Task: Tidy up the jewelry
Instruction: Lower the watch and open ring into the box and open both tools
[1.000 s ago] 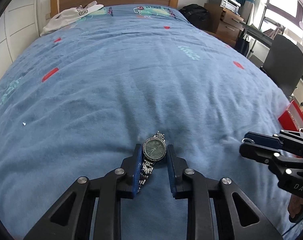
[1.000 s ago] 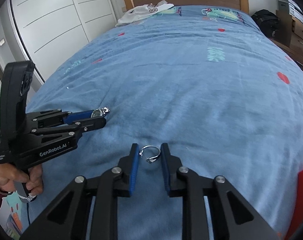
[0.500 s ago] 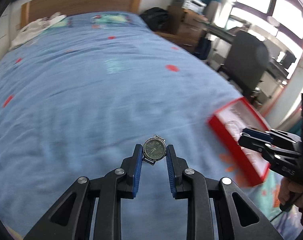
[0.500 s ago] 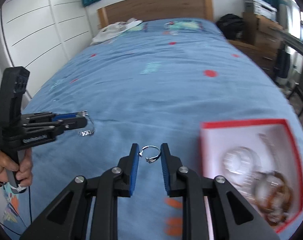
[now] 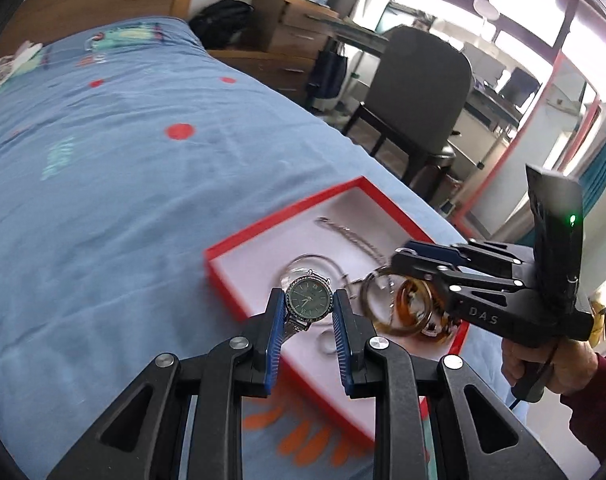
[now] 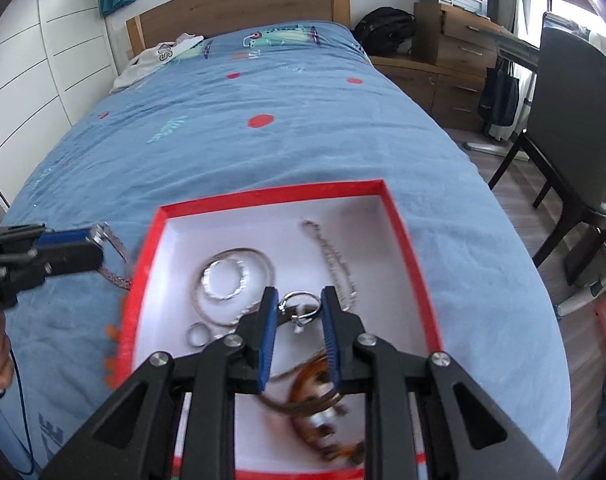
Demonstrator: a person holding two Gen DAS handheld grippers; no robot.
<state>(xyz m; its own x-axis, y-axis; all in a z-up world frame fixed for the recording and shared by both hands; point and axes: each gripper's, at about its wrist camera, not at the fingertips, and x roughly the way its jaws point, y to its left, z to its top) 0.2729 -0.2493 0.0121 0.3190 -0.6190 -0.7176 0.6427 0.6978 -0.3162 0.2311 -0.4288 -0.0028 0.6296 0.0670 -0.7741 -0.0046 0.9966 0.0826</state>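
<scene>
My left gripper (image 5: 307,305) is shut on a silver watch (image 5: 307,300) with a dark green dial, held above the near left edge of a red box (image 5: 239,240) with a white inside. Seen from the right wrist, the left gripper (image 6: 97,240) hangs just left of the box (image 6: 399,216), the watch's band (image 6: 115,258) dangling from it. My right gripper (image 6: 300,307) is shut on a small silver ring (image 6: 301,306) over the box's middle. Its dark body (image 5: 407,258) comes in from the right in the left wrist view. Inside lie silver bangles (image 6: 227,276), a chain (image 6: 335,256) and amber bangles (image 5: 413,306).
The box sits on a blue bedspread (image 6: 263,140) near the bed's right edge. A dark chair (image 6: 575,120) and wooden drawers (image 6: 455,64) stand right of the bed. A white garment (image 6: 159,58) lies by the headboard. A hand (image 5: 543,364) grips the right tool.
Both grippers swung right across the bed with the watch and the ring still held. The red box came into view and now lies under them.
</scene>
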